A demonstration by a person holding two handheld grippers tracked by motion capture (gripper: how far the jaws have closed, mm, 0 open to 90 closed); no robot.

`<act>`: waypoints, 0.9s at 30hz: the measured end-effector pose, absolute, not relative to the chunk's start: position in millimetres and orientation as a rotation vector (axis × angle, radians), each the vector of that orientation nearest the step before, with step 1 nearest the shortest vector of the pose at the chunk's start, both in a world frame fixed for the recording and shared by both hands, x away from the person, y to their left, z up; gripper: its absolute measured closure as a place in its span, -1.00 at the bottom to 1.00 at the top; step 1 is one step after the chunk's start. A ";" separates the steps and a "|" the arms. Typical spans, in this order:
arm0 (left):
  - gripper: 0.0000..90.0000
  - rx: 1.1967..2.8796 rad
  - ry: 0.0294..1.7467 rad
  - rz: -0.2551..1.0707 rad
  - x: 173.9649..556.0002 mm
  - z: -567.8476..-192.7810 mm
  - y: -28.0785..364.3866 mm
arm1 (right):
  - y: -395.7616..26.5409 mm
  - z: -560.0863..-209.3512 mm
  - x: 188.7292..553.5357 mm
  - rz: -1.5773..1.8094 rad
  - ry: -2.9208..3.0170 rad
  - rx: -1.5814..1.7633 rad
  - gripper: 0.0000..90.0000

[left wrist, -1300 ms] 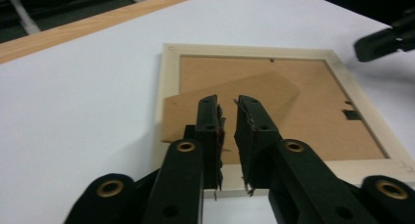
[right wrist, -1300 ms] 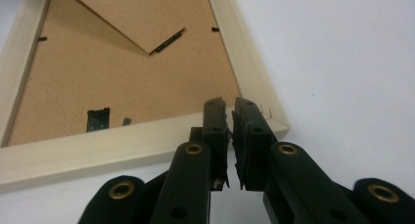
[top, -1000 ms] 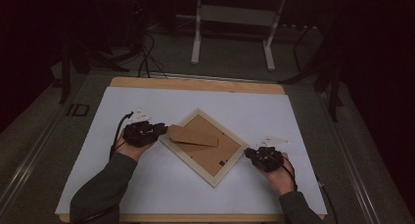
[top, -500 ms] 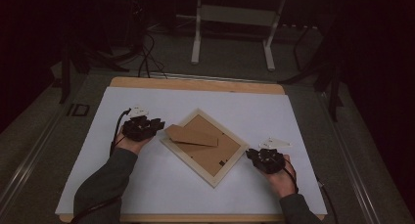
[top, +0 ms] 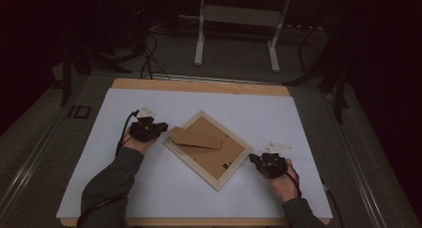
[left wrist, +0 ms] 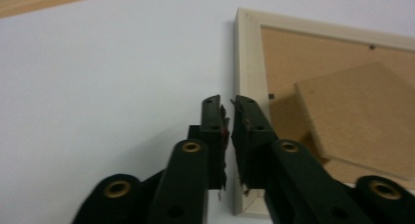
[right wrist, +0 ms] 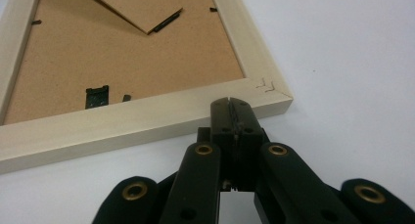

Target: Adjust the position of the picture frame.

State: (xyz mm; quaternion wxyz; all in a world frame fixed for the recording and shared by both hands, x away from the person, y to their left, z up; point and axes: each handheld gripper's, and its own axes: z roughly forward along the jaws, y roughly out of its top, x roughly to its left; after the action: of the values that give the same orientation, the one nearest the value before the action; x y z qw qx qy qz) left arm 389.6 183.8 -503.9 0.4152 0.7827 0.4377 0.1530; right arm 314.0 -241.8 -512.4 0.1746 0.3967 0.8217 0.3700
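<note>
Both grippers closed at a face-down frame's edges

We see the left gripper clenched on nothing, its jaws having just been closing beside the picture frame; the right gripper, likewise clenched empty, noses the near rail, probably to steady or nudge it.

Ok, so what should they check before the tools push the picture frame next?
1. Picture frame lies flat, back side up on the white sheet: ok.
2. Left tool shut, nothing between its jaws: ok.
3. Right tool shut, nothing held: ok.
4. Right tool's tip meets the frame's edge near the corner: cannot tell if it touches.
5. Cardboard stand folded flat against the backing: not ok, it looks lifted.
</note>
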 end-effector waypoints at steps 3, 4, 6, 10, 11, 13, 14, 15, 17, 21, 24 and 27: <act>1.00 1.988 1.109 0.385 392.1 -507.8 181.6 | -241.4 -513.1 313.6 1.045 2.334 1.125 1.00; 1.00 1.992 1.111 0.382 392.9 -509.0 181.0 | -241.3 -513.5 313.5 1.045 2.333 1.127 1.00; 1.00 2.006 1.122 0.381 395.2 -512.5 179.7 | -241.5 -514.3 313.4 1.045 2.329 1.132 0.99; 1.00 2.018 1.133 0.377 397.9 -515.8 177.7 | -240.9 -516.8 313.9 1.036 2.337 1.133 1.00; 1.00 2.022 1.134 0.374 398.9 -517.0 176.9 | -240.5 -517.6 313.9 1.034 2.338 1.136 1.00; 1.00 2.036 1.142 0.368 401.1 -520.5 174.4 | -239.6 -518.5 314.0 1.032 2.341 1.137 0.99; 1.00 2.039 1.146 0.365 401.6 -521.7 173.6 | -239.4 -518.6 314.0 1.032 2.341 1.139 0.99; 1.00 2.039 1.146 0.365 401.6 -521.7 173.6 | -239.2 -518.7 314.1 1.031 2.341 1.138 0.99; 1.00 2.045 1.151 0.361 402.5 -524.3 172.6 | -239.1 -518.7 314.3 1.028 2.344 1.138 0.99; 1.00 2.051 1.156 0.349 402.7 -528.4 171.3 | -238.6 -521.6 315.2 1.022 2.350 1.149 0.99; 1.00 2.056 1.156 0.345 402.4 -530.5 170.4 | -238.0 -524.1 315.8 1.022 2.357 1.162 0.99; 1.00 2.055 1.153 0.341 401.7 -532.1 169.2 | -235.6 -525.4 315.8 1.017 2.363 1.162 0.99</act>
State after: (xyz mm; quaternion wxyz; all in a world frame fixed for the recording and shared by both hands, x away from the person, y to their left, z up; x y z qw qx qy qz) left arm 401.7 169.2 -532.1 0.3711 0.8015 0.4497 0.1330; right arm 315.8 -235.6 -525.4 0.1585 0.4064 0.8266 0.3557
